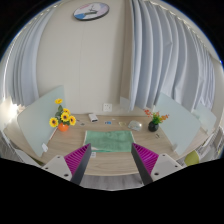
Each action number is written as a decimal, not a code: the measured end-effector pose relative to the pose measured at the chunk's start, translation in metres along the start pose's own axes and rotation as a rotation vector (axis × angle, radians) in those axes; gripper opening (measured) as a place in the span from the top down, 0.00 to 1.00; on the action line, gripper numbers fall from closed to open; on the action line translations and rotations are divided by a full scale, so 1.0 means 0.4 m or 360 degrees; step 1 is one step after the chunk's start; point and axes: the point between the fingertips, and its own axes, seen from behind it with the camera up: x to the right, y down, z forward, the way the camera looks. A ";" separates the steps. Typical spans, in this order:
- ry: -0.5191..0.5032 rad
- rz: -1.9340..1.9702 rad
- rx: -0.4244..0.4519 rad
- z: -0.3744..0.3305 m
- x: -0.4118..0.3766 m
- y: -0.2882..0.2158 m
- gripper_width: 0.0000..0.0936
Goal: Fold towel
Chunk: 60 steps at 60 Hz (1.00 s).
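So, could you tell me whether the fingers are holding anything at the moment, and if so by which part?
Nothing is held. The gripper is open with only bare table between its fingers, and the towel lies flat on the table beyond them, untouched.

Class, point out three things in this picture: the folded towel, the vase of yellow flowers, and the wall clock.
Towel (112, 139): gripper view, its middle.
Vase of yellow flowers (63, 127): gripper view, orange vase body.
Wall clock (90, 11): gripper view, its face.

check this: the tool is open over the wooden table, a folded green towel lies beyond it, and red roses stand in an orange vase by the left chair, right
Not quite: the gripper view shows yellow flowers, not red roses, in the orange vase. The rest holds: the tool is open over the wooden table, with the folded green towel beyond it.
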 end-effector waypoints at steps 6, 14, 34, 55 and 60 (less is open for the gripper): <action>-0.0060 -0.0033 -0.0020 -0.032 -0.099 -0.132 0.09; -0.0130 -0.0084 0.0025 0.010 -0.235 -0.077 0.08; -0.0174 -0.0155 0.0079 0.373 -0.389 0.100 0.10; -0.0118 -0.0240 -0.0071 0.812 -0.376 0.195 0.10; -0.0129 -0.0248 -0.0110 0.877 -0.382 0.218 0.10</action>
